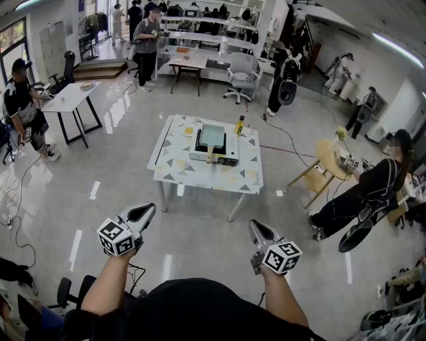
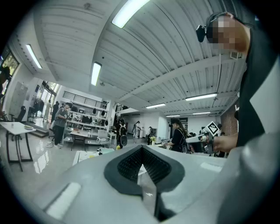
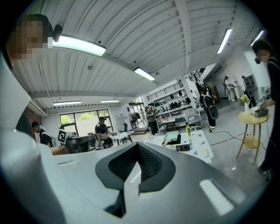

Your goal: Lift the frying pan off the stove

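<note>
Frying pan (image 1: 213,136) is sitting on the stove (image 1: 229,156) at twelve o'clock, well away, likely feeling hard and heavy, its handle (image 1: 210,158) pointing to six o'clock looking best to grab, while left gripper (image 1: 146,210) and right gripper (image 1: 256,228) are hanging closed, empty.

A glossy pale floor (image 1: 100,166) reflects strip lights (image 2: 131,11) on a ribbed ceiling. A white patterned bench (image 1: 174,172) stands mid-room. Around it are a white desk (image 1: 66,100), a grey office chair (image 1: 243,73), a round wooden side table (image 1: 326,156) and far shelving (image 1: 200,16).
</note>
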Demonstrator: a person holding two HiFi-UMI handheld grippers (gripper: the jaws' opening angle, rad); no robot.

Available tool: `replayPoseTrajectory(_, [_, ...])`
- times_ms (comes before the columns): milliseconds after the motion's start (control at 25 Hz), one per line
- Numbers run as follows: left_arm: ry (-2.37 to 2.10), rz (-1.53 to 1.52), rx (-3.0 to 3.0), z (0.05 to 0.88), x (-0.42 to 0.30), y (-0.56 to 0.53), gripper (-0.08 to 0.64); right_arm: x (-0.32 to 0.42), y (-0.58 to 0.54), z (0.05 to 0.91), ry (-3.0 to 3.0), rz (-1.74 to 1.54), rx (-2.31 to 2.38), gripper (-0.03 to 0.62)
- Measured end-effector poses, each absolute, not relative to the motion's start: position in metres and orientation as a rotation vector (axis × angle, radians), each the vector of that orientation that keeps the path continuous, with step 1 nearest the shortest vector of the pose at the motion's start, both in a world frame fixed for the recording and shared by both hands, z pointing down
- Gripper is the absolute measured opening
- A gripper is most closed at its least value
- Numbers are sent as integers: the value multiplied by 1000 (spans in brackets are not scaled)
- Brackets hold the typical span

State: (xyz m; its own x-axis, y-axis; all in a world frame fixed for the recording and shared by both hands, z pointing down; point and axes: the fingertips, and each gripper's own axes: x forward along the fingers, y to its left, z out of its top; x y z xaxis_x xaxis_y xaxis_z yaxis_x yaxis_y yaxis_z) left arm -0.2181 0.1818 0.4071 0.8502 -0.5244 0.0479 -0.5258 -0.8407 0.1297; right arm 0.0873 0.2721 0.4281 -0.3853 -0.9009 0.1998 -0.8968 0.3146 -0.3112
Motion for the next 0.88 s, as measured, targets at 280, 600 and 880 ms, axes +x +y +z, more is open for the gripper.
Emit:
replayPoseTrajectory(280, [-810, 26, 2893, 409, -201, 179, 0, 96, 264, 426, 2574, -579, -1700, 29])
replayPoseTrajectory(600, [-826, 47, 2884, 409, -183, 178, 0, 108, 261, 421, 2582, -562, -1603, 46])
replayPoseTrajectory(880, [-817, 74, 2887, 413, -166, 179, 35, 112, 262, 427, 2660, -518, -1578, 114])
